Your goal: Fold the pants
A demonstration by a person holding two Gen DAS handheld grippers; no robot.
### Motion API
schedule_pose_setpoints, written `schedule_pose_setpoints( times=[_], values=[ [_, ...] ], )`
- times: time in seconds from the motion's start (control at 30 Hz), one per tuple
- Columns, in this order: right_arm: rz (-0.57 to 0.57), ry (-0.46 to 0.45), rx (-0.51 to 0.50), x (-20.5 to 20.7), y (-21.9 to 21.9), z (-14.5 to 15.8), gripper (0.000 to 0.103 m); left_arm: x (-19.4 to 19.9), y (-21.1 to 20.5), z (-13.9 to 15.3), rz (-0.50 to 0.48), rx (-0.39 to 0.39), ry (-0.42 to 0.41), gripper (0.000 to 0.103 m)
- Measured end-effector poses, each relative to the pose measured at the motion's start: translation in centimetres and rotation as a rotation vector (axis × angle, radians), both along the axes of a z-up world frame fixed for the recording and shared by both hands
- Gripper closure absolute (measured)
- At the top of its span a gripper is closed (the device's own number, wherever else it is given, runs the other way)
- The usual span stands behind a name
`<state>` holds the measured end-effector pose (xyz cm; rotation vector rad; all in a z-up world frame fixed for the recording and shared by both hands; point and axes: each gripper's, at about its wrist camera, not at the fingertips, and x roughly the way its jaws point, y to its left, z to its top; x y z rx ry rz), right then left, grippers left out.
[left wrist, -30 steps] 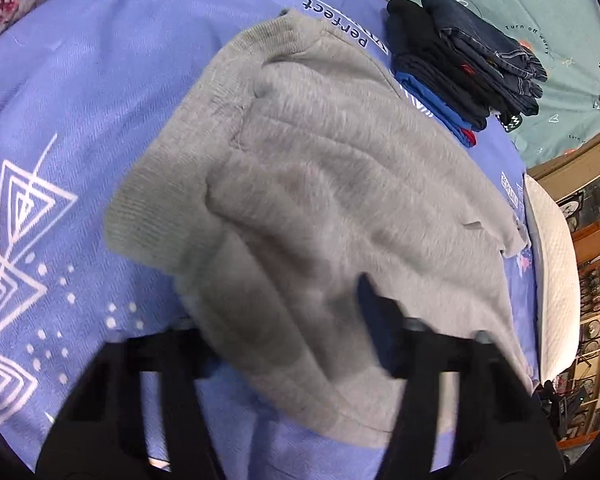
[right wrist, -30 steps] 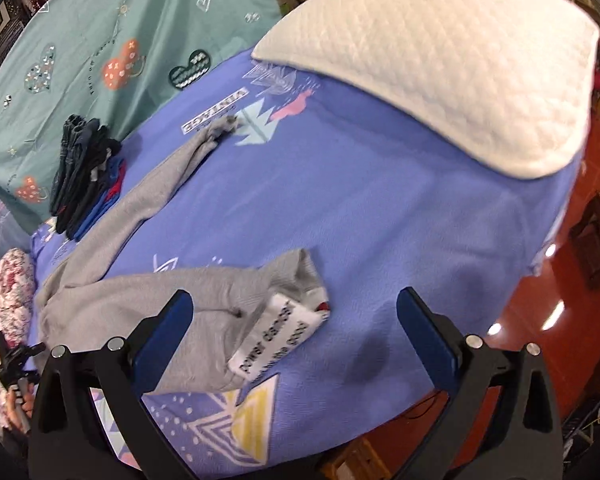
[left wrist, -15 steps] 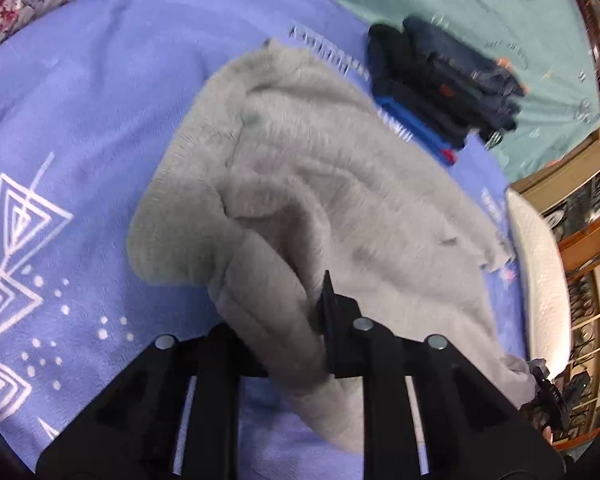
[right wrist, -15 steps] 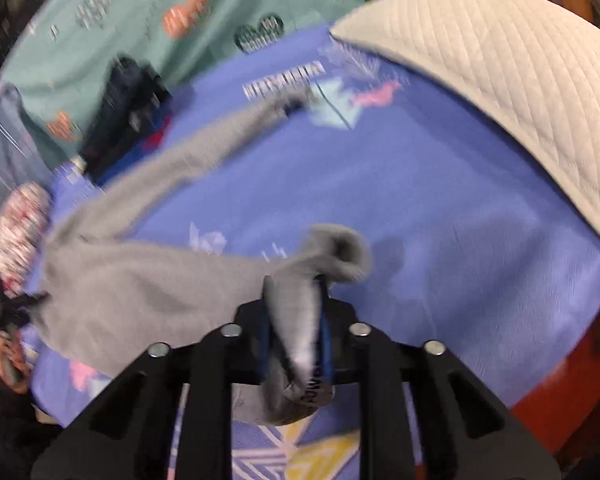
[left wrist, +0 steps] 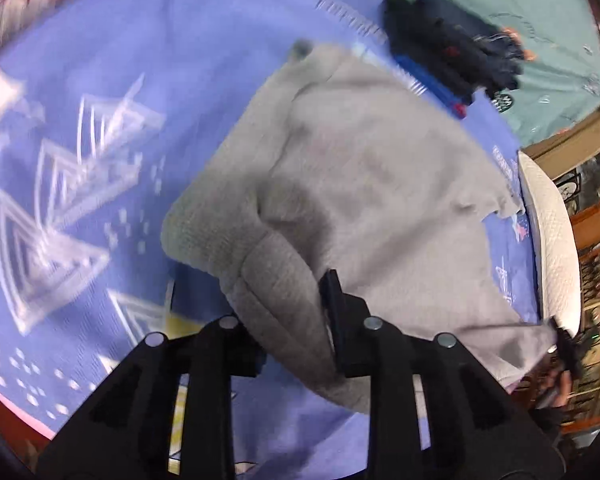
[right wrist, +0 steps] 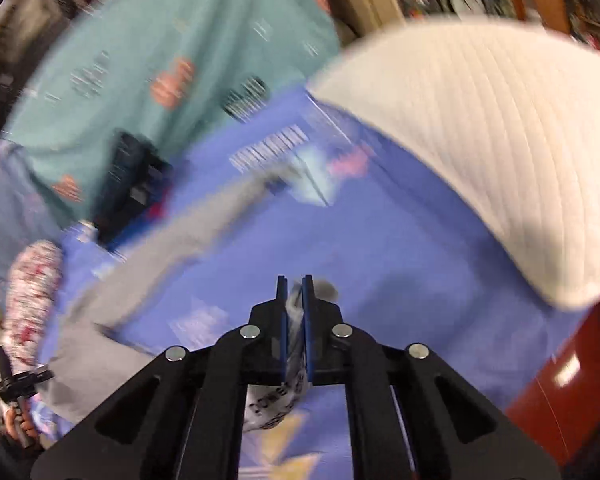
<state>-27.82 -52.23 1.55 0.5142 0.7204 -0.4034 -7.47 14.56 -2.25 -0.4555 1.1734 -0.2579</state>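
The left gripper (left wrist: 288, 316) is clamping a thick bunched fold of the grey pants (left wrist: 372, 184), its jaws having just opened slightly around the cloth. The right gripper (right wrist: 295, 308) is pinching a labelled corner, jaws nearly closed. The pants are lying across the blue sheet (left wrist: 204, 52), with a clothes stack (left wrist: 448, 44) and a white pillow (right wrist: 488, 128) lying farther off.
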Motion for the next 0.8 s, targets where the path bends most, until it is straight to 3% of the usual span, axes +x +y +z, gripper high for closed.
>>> schedule_pose_setpoints(
  times=[0.03, 0.1, 0.13, 0.17, 0.23, 0.3, 0.4, 0.47, 0.53, 0.57, 0.67, 0.73, 0.8],
  values=[
    [-0.049, 0.039, -0.03, -0.3, -0.2, -0.6, 0.091, -0.3, 0.4, 0.2, 0.009, 0.001, -0.008, 0.061],
    [-0.129, 0.025, -0.105, -1.6, 0.0, 0.2, 0.076, -1.2, 1.5, 2.4, 0.04, 0.083, -0.077, 0.053],
    [-0.155, -0.03, -0.145, -2.4, 0.6, 1.7, 0.056, -1.7, 1.9, 3.9, 0.058, 0.122, -0.12, 0.046],
    [-0.152, -0.076, -0.169, -2.8, 1.2, 2.8, 0.043, -2.2, 2.3, 5.3, 0.077, 0.155, -0.162, 0.043],
    [-0.049, -0.165, -0.161, -2.7, 3.3, 5.2, 0.038, -2.9, 2.0, 8.5, 0.076, 0.197, -0.263, 0.038],
    [0.141, -0.203, -0.059, -1.0, 5.7, 6.2, 0.037, -3.4, 0.4, 9.9, 0.011, 0.207, -0.314, 0.034],
    [0.343, -0.083, 0.041, 2.4, 9.9, 4.4, 0.036, -2.8, -4.5, 8.9, -0.122, 0.227, -0.323, 0.027],
    [0.389, 0.076, 0.053, 4.2, 11.5, 1.2, 0.036, -1.8, -6.8, 5.9, -0.21, 0.255, -0.244, 0.027],
    [0.393, 0.23, 0.072, 5.1, 11.8, -2.6, 0.036, -0.9, -7.2, 1.7, -0.252, 0.283, -0.114, 0.027],
    [0.402, 0.225, 0.049, 4.8, 12.0, -3.3, 0.036, -0.9, -6.8, 0.5, -0.259, 0.282, -0.098, 0.027],
    [0.441, 0.209, 0.01, 4.0, 13.2, -2.2, 0.035, -1.0, -6.9, 1.8, -0.301, 0.303, -0.128, 0.027],
    [0.467, 0.108, -0.019, 4.1, 13.9, 0.4, 0.033, -0.1, -6.7, 4.0, -0.297, 0.289, -0.186, 0.025],
    [0.483, 0.045, -0.053, 4.9, 14.4, 2.9, 0.03, 1.7, -6.6, 7.1, -0.272, 0.335, -0.257, 0.018]
  ],
)
